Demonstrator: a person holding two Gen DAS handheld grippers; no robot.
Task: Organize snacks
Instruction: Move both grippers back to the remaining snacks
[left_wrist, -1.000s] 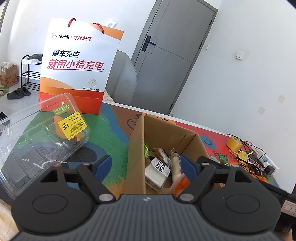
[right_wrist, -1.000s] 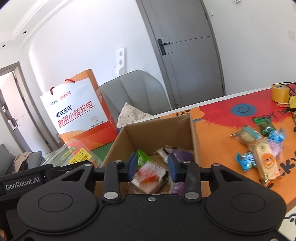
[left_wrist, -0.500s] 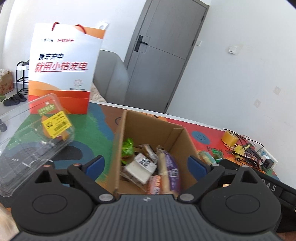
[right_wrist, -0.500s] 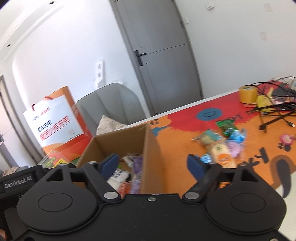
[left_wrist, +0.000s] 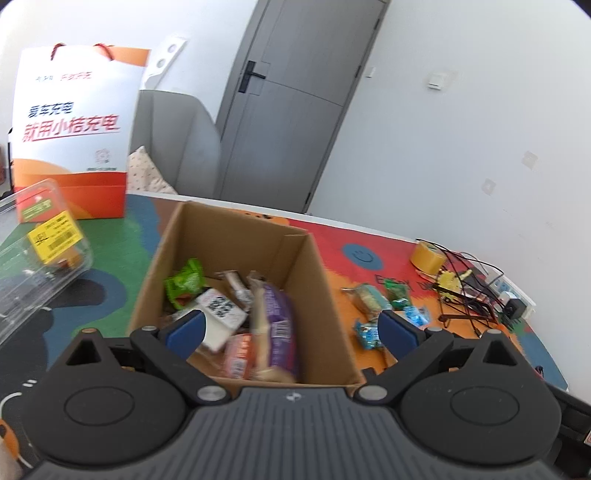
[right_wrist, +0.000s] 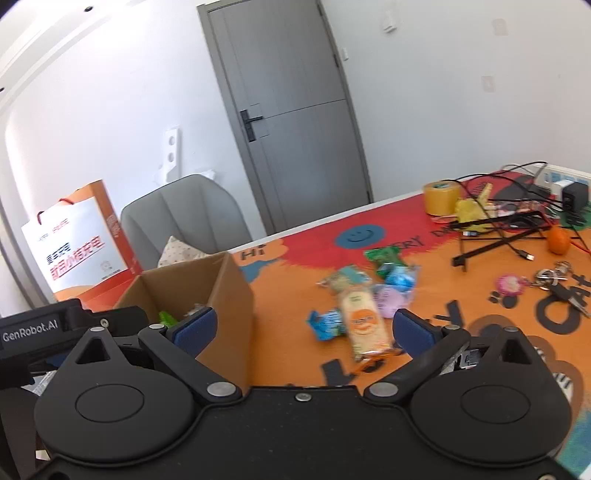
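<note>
Here, cardboard box (left_wrist: 236, 236) under the left tool (left_wrist: 291, 328), snack packets (right_wrist: 364, 321) beyond the right tool (right_wrist: 304, 326), both opening, empty.

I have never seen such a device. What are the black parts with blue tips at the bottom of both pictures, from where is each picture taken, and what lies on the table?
There is no robot arm here. A person holds one two-finger gripper in each hand, and a camera on each looks forward along its fingers. One picture comes from the left gripper, the other from the right gripper. The blue tips are the finger pads. Both grippers' jaws are opening and nothing is between the pads.

On the colourful table mat stands an open brown cardboard box with wrapped snacks inside. More loose wrapped snacks lie on the mat beside it. Farther back are a yellow tape roll and tangled black cables.
</note>
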